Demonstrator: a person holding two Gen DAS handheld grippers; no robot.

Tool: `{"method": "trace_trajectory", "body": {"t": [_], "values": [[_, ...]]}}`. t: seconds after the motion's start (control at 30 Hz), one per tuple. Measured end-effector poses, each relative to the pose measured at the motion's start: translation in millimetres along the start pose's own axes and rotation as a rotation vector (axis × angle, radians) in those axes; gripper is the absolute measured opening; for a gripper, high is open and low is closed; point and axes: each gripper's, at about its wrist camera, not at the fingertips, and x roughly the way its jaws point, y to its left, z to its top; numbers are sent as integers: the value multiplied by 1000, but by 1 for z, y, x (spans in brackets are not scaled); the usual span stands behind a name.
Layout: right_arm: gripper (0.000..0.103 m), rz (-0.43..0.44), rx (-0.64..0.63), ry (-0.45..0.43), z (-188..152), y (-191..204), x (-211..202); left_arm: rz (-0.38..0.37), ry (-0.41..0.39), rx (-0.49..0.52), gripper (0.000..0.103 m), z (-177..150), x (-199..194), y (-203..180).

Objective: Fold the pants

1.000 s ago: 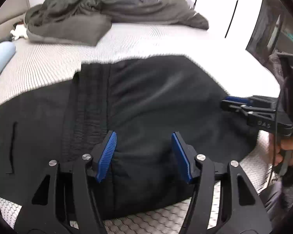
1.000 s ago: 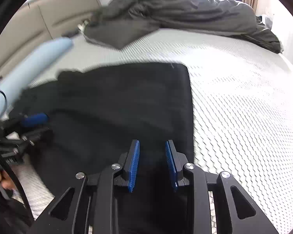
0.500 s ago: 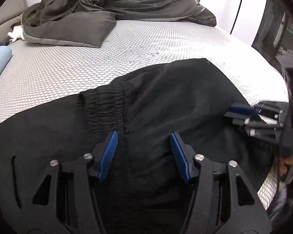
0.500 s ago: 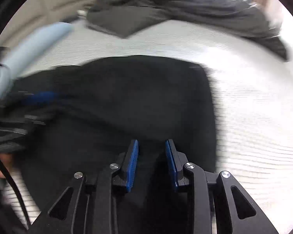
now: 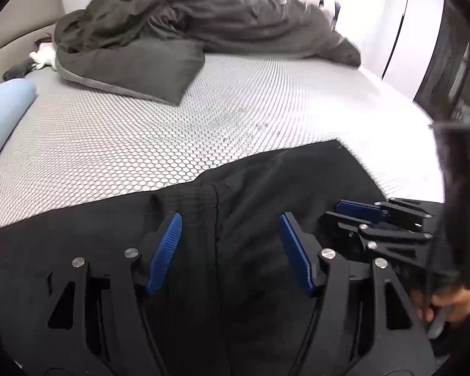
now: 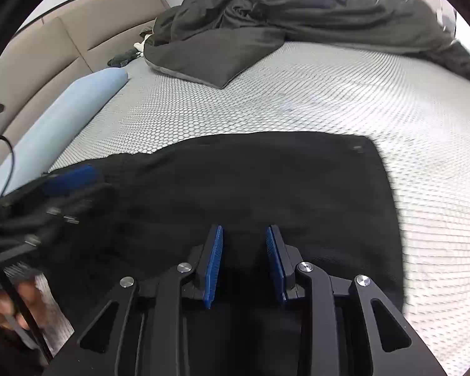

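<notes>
The black pants (image 5: pixel 266 194) lie spread flat across the lower half of both views, on a bed (image 5: pixel 172 119) covered in a grey honeycomb-patterned sheet. In the left wrist view their ribbed elastic waistband (image 5: pixel 200 197) sits at centre, just above my left gripper (image 5: pixel 230 250). In the right wrist view the pants (image 6: pixel 250 181) end in a squared corner at centre right.

My left gripper's fingers (image 5: pixel 166 250) stand wide apart and are opening, blue pads above the black cloth, and nothing is pinched between them. My right gripper (image 6: pixel 243 261) shows its fingers (image 6: pixel 214 260) a narrow gap apart over the cloth; I cannot tell whether they pinch any fabric. The same gripper appears at the right edge of the left view (image 5: pixel 360 216), held by a hand (image 5: pixel 448 300). The left gripper shows blurred at the left edge of the right view (image 6: pixel 69 181), with another hand (image 6: pixel 12 304) at lower left.

Compared with a second ago, the pants sit lower in the left view and more of the sheet shows above them; the waistband has moved from left of centre to centre. The left fingers are a little wider apart. The marking seen earlier on the right gripper's side is no longer readable, and I can read no other writing.

Beyond the pants, a dark grey duvet (image 5: pixel 203 25) is heaped at the top, a pale blue bolster (image 6: pixel 65 119) lies at the left, and a beige headboard (image 6: pixel 47 50) fills the upper left of the right view.
</notes>
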Motion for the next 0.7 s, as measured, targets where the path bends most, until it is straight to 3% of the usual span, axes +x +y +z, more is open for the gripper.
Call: {"method": "trace_trajectory", "body": {"t": [0.07,0.13,0.17,0.27,0.3,0.4,0.57,0.63,0.7], "values": [[30,-11,-27,34,8,6,17,44,67,3,58,-1,30,4],[30,-51,-71,42,9,9,24,55,79,-35,59,-6,43,15],[30,-120,-102,44,8,7,25,46,83,-60,66,-8,45,21],[32,-327,-93,35,9,-9,25,-12,86,-140,67,-12,44,36],[32,-339,-75,34,9,-15,23,-5,84,-133,67,-13,43,35],[32,-292,-46,11,12,-17,16,20,75,-130,59,-11,33,32],[32,-92,-44,-39,26,9,14,24,-36,-116,55,12,5,21],[32,-47,-18,-24,29,15,24,31,-6,-109,55,11,18,18],[32,-87,-35,15,33,23,43,65,55,-128,53,3,39,22]]}}
